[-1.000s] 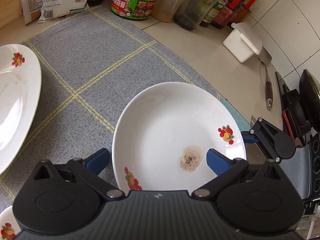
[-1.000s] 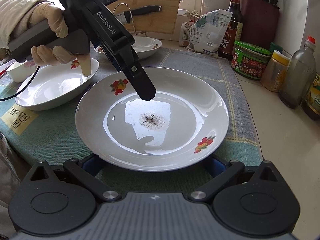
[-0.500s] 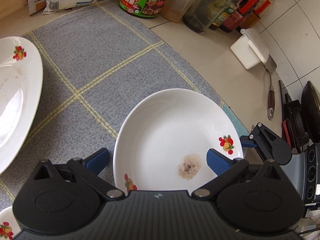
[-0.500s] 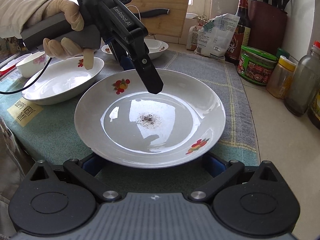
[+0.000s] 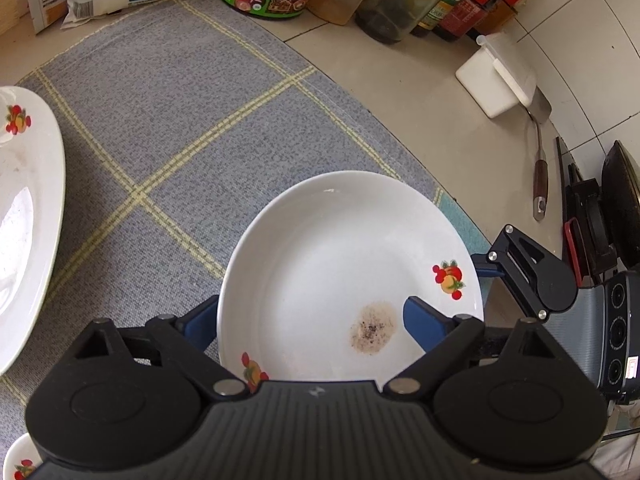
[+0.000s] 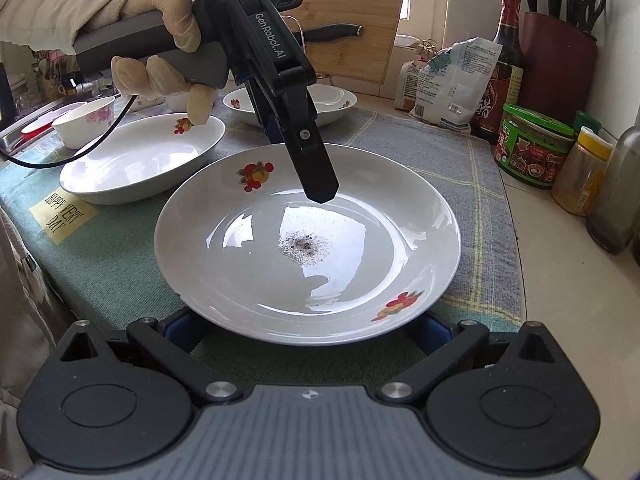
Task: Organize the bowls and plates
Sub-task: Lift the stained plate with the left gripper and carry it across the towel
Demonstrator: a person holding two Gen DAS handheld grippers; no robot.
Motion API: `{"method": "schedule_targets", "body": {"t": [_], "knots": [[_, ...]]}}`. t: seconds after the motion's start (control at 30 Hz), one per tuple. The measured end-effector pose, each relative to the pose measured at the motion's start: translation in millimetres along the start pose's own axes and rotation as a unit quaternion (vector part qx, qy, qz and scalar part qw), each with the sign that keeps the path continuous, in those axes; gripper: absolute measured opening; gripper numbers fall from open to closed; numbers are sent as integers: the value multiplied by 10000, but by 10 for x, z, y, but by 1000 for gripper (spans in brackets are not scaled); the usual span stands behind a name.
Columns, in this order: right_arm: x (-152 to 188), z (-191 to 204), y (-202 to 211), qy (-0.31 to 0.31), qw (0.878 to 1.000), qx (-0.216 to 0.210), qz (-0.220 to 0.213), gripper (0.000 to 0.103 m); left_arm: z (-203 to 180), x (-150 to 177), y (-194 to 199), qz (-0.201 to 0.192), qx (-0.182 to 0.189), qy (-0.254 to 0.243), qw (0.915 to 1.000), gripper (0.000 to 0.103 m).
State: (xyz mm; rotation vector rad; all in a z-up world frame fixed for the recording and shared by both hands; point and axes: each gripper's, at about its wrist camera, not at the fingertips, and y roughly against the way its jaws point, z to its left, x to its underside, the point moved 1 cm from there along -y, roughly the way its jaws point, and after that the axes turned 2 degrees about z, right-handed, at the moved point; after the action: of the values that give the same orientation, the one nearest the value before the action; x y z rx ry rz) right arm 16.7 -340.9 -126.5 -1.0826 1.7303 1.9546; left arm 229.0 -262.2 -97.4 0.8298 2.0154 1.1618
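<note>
A round white ceramic plate with red-and-orange fruit decals and a dark speckled smear in its well (image 6: pixel 306 240) lies on the grey woven mat with pale yellow check lines (image 5: pixel 192 120), near the mat's right edge beside the cream countertop (image 5: pixel 420 92). The left gripper (image 5: pixel 306 322) reaches over the plate's far rim with its jaws spread wide: one blue-padded finger (image 5: pixel 424 322) sits over the inside of the plate and the other (image 5: pixel 200 320) lies outside the rim, mostly hidden behind it, so whether either pad touches the china cannot be told. In the right wrist view a gloved left hand (image 6: pixel 160 48) holds this tool, and its black finger tip hangs above the smear. The right gripper (image 6: pixel 306 330) lies low at the plate's near rim, jaws wide apart; the rim covers both blue fingers almost wholly, so contact cannot be judged there either. To the left rests a second white oval dish with a fruit decal (image 6: pixel 144 160), cut off by the frame edge in the left wrist view. Behind it stand a third white fruit-patterned dish (image 6: pixel 336 102), partly blocked by the tool, and a small white bowl with pink flowers (image 6: pixel 86 126). A green-lidded sauce jar (image 6: pixel 534 146) and bottles line the wall, their tops cropped.
</note>
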Motion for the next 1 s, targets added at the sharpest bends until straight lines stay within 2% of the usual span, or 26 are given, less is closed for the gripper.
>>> {"method": "schedule_targets", "body": {"t": [0.1, 0.43, 1.0], "knots": [[-20, -6, -11, 16, 10000, -17, 41, 103, -18, -32, 2, 113, -1, -94, 9999, 87], [-78, -1, -28, 21, 9998, 0, 207, 103, -20, -59, -3, 210, 3, -134, 9997, 87], [-222, -42, 33, 73, 9994, 27, 338, 103, -60, -122, 176, -29, 62, -201, 9998, 87]]}}
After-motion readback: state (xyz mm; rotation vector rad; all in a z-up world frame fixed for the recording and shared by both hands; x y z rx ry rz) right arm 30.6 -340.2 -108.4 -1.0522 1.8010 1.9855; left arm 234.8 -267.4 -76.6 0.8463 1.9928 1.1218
